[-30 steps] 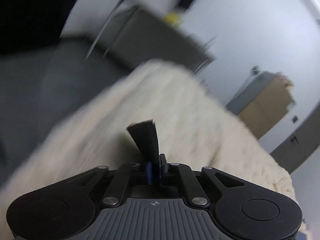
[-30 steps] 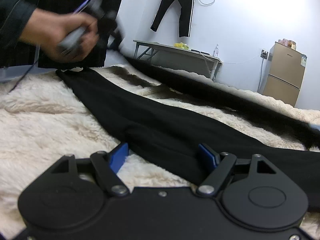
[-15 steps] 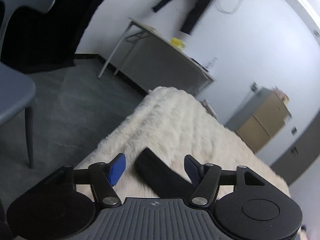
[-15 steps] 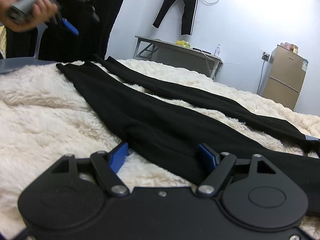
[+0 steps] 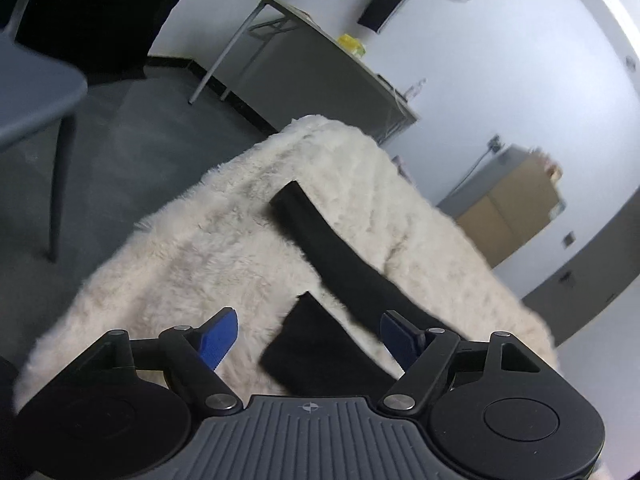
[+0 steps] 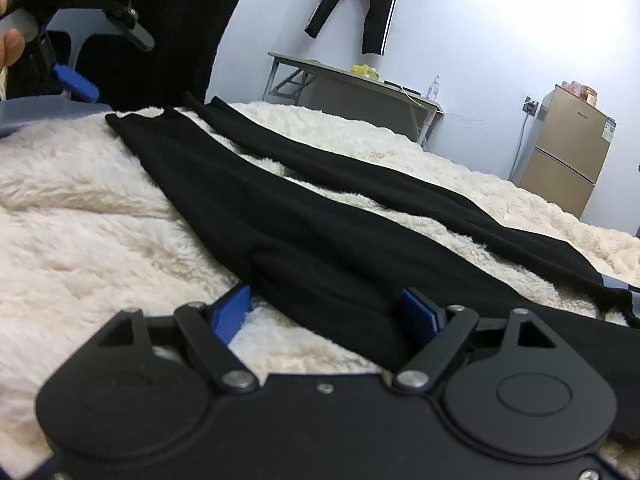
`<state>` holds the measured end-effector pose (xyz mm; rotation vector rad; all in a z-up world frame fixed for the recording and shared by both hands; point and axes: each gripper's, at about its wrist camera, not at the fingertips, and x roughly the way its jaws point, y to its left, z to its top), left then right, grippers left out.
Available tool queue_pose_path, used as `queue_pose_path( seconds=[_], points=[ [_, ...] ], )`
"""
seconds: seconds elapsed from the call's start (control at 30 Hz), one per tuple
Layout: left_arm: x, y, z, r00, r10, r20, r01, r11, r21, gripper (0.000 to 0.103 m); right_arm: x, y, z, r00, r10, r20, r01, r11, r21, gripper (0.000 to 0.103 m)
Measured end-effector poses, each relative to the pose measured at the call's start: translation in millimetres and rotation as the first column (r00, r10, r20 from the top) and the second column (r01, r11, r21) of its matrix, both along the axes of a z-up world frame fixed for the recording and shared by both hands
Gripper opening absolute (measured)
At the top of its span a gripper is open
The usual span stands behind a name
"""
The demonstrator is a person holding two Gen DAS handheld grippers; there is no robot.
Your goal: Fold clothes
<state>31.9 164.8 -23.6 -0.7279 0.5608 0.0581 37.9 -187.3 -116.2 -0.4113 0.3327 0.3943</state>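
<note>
Resting low over the bed, the right gripper had its blue pads spread wide, straddling a thick part of the black trousers without pinching the cloth. Those trousers lay flat on the cream fleece blanket, both legs running away from the camera toward the far-left edge of the bed, a strip of fleece showing between them. At the upper left of the right wrist view, the left gripper was held above the leg ends by the person's hand, one blue pad visible.

From the left wrist view, the left gripper was likewise spread apart and empty, hovering above the two trouser cuffs; the nearer cuff lay between its pads, below them, and the farther leg stretched diagonally across the fleece. Beyond the bed stood a grey chair at left, a grey table against the wall, a second pair of striped trousers hanging above it, and a small fridge at right.
</note>
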Motion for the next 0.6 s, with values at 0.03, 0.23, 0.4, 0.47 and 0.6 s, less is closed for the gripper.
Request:
queue_pose_path(
  seconds=[0.03, 0.23, 0.4, 0.47, 0.6],
  points=[
    [1.9, -1.8, -1.8, 1.000, -0.016, -0.009, 0.016, 1.000, -0.002, 0.074, -0.7, -0.6, 0.5, 1.000, 0.000, 0.000, 0.000, 1.000, 0.002, 0.081],
    [5.8, -10.5, -2.8, 0.997, -0.060, -0.041, 0.061, 0.998, 0.028, 0.078, -1.0, -1.1, -3.1, 1.000, 0.003, 0.004, -0.003, 1.000, -0.008, 0.082],
    [6.2, -11.3, -5.4, 0.996, -0.071, -0.050, 0.072, 0.997, 0.028, 0.079, -0.7, -0.1, -3.8, 1.000, 0.000, 0.008, 0.000, 1.000, -0.020, 0.083],
    [6.7, -10.7, -6.3, 0.996, -0.070, -0.051, 0.071, 0.997, 0.027, 0.079, -1.0, 1.1, -4.3, 1.000, -0.002, 0.012, 0.002, 1.000, -0.028, 0.083],
    [8.2, -8.4, -7.6, 0.996, -0.069, -0.054, 0.070, 0.997, 0.016, 0.079, -1.1, 1.9, -4.5, 1.000, -0.002, 0.015, 0.003, 0.999, -0.035, 0.083]
  ],
)
